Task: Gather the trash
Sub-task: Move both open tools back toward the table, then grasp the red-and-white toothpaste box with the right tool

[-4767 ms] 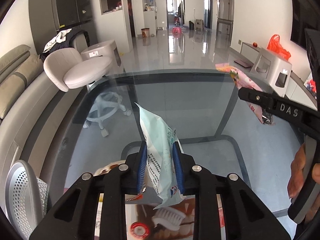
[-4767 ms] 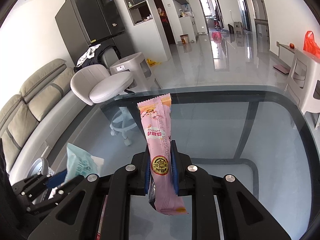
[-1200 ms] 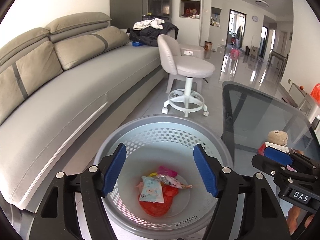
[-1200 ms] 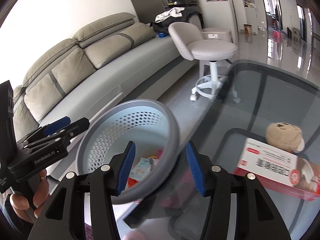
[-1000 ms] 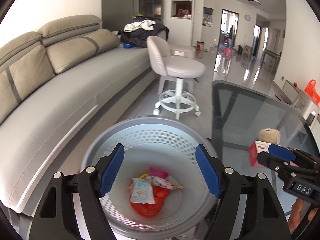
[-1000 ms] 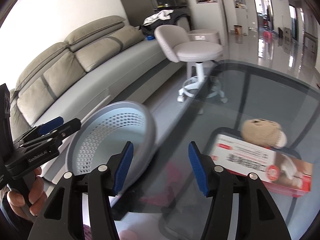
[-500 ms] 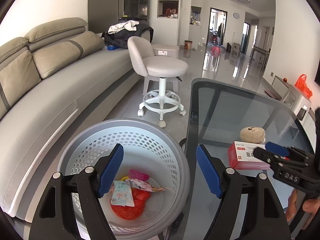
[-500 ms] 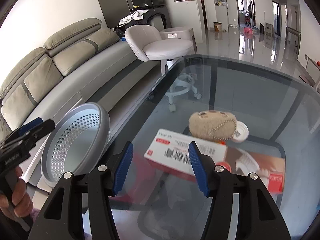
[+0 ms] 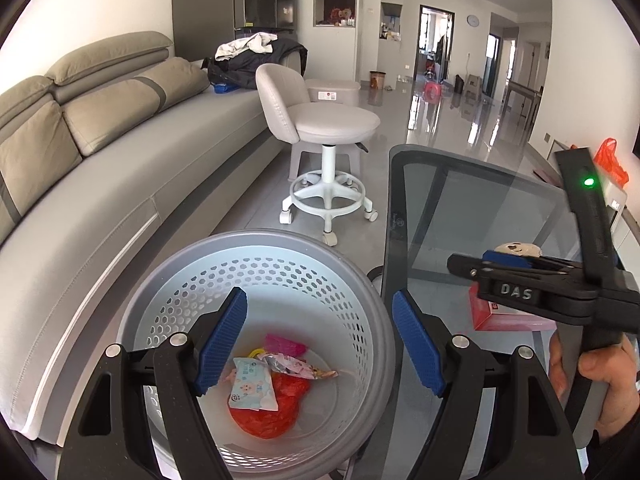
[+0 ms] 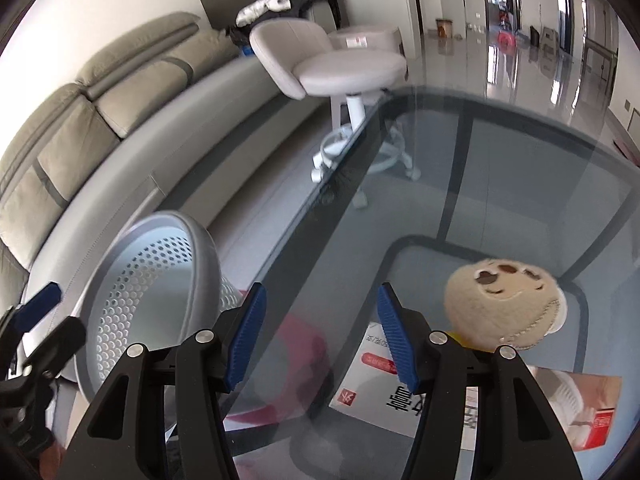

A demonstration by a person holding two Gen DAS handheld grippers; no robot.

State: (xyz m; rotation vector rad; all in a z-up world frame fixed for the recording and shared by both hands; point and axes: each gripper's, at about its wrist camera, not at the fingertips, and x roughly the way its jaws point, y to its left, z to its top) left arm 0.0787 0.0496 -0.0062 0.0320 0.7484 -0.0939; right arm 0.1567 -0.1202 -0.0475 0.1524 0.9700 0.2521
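Observation:
My left gripper (image 9: pixel 320 340) hangs open over a grey perforated waste basket (image 9: pixel 256 252) on the floor beside the glass table (image 9: pixel 500 216). At the basket's bottom lie a pale blue wipes packet (image 9: pixel 253 386), a pink snack wrapper (image 9: pixel 298 366) and a red bag (image 9: pixel 272 410). My right gripper (image 10: pixel 320 334) is open and empty above the table's left edge; it also shows in the left wrist view as the right gripper (image 9: pixel 520 276), held by a hand (image 9: pixel 604 384). On the glass next to it lie a red and white box (image 10: pixel 384 396) and a beige plush toy (image 10: pixel 504 304).
A grey sofa (image 9: pixel 104 152) runs along the left wall. A white swivel stool (image 9: pixel 324 128) stands on the tiled floor beyond the basket. The basket (image 10: pixel 160 280) sits close against the table's left edge.
Both wrappers held earlier now lie in the basket and both grippers are empty. Over the last second the right gripper swung from the basket to over the table, by the box and plush toy.

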